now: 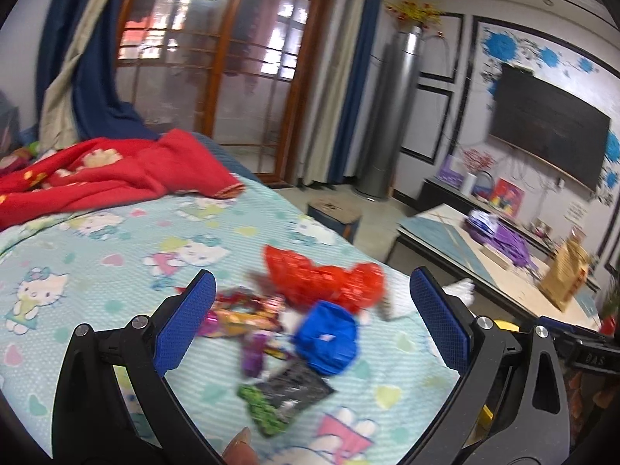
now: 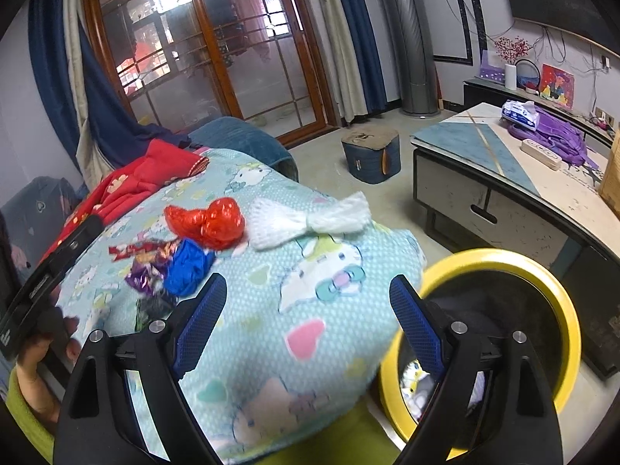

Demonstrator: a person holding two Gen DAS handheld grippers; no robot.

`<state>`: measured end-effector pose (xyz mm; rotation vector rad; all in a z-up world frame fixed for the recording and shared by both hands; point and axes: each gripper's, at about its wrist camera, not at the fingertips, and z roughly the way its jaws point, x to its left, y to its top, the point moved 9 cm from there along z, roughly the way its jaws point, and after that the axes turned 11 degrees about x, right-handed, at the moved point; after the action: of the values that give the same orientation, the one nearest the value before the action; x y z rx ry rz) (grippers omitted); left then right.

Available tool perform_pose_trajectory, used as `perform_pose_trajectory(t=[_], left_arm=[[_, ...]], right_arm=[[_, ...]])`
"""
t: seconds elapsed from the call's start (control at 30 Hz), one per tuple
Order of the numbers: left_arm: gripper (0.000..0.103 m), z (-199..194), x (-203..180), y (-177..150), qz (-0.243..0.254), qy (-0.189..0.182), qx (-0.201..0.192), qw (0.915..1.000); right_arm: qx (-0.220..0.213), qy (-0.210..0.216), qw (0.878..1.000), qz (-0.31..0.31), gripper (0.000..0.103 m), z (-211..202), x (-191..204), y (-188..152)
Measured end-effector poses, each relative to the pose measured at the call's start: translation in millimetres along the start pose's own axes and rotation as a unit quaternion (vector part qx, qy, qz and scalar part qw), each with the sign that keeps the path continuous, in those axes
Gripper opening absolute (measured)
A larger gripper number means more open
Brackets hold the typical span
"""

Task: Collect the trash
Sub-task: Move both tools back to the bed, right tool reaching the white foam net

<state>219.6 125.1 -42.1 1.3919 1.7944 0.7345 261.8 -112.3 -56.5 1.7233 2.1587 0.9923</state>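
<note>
A heap of trash lies on the cat-print cover (image 1: pixel 97 271): a red plastic bag (image 1: pixel 325 279), a crumpled blue bag (image 1: pixel 327 339), shiny candy wrappers (image 1: pixel 240 314), a black wrapper (image 1: pixel 298 385) and a green one (image 1: pixel 263 407). My left gripper (image 1: pixel 312 273) hovers open just short of the heap, with nothing between its pads. In the right wrist view the red bag (image 2: pixel 209 219) and blue bag (image 2: pixel 188 267) lie ahead to the left. My right gripper (image 2: pixel 308 279) stands open and empty over the cover. A yellow-rimmed bin (image 2: pixel 558 298) sits low to its right.
A white knitted bow (image 2: pixel 310 219) lies beside the red bag. A red blanket (image 1: pixel 116 174) is bunched at the far end. Beyond the edge stand a low table (image 2: pixel 484 147) and a small stool (image 2: pixel 370 155). A hand (image 2: pixel 35 352) holds the left gripper.
</note>
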Motion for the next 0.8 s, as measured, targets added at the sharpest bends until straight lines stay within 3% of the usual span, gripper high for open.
perform_pose_trajectory(t=[0.3, 0.5, 0.63, 0.73, 0.8], left_arm=[[0.092, 11.2, 67.5, -3.2, -0.070, 0.028, 0.008, 0.9971], [0.092, 23.8, 95.3, -10.4, -0.126, 0.011, 0.016, 0.9918], [0.092, 36.1, 94.3, -14.5, -0.149, -0.016, 0.028, 0.9884], [0.092, 41.0, 94.7, -15.1, -0.162, -0.032, 0.028, 0.9859], [0.081, 43.9, 93.3, -14.1, -0.167, -0.043, 0.029, 0.9847]], right_arm=[[0.016, -0.031, 0.999, 0.035, 0.083, 59.9, -22.1, 45.2], [0.040, -0.037, 0.997, 0.060, 0.083, 98.9, -38.9, 57.1], [0.065, -0.020, 0.993, 0.097, 0.071, 122.7, -52.3, 57.4], [0.075, 0.000, 0.992, 0.106, 0.045, 131.9, -52.9, 55.1], [0.071, 0.000, 0.993, 0.097, 0.035, 130.6, -50.0, 53.3]])
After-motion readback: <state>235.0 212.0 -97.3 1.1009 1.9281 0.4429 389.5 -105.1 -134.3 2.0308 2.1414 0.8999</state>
